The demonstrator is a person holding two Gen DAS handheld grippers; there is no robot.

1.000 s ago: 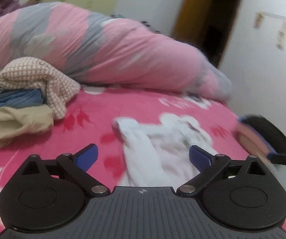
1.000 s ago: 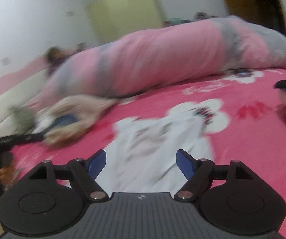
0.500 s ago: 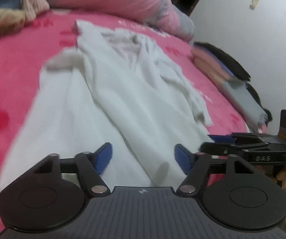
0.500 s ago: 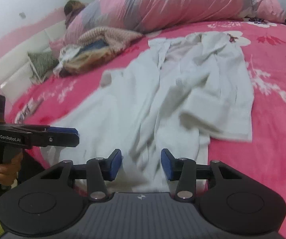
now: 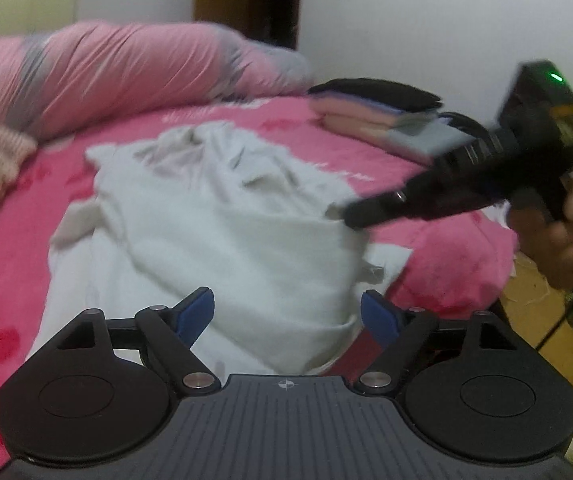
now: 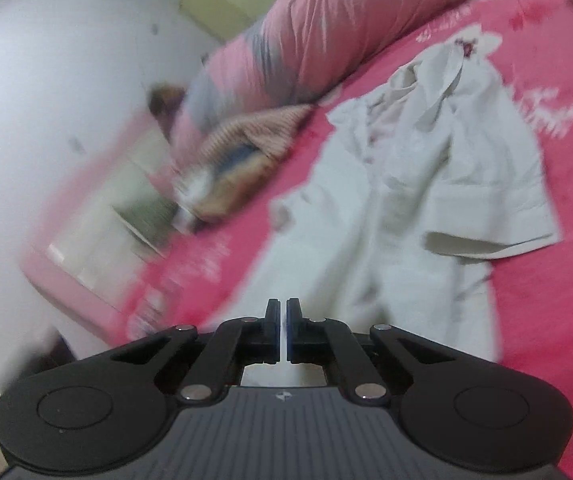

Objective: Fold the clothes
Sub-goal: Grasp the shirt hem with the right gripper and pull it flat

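Your left gripper (image 5: 286, 314) jaws are opening over the crumpled white cotton shirt (image 5: 222, 216); your right gripper (image 6: 283, 330) pinches its hem closed

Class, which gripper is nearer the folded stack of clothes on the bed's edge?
Right. The right gripper sits just before the folded stack, at the side of the white shirt; the left gripper, fingers opening over the hem, is farther back.

No word, number or brand can be read in either view. The only marks are a small crosshair emblem on the left gripper (image 5: 286, 312) housing and a similar tiny emblem on the right gripper (image 6: 282, 322) housing, neither legible as text.
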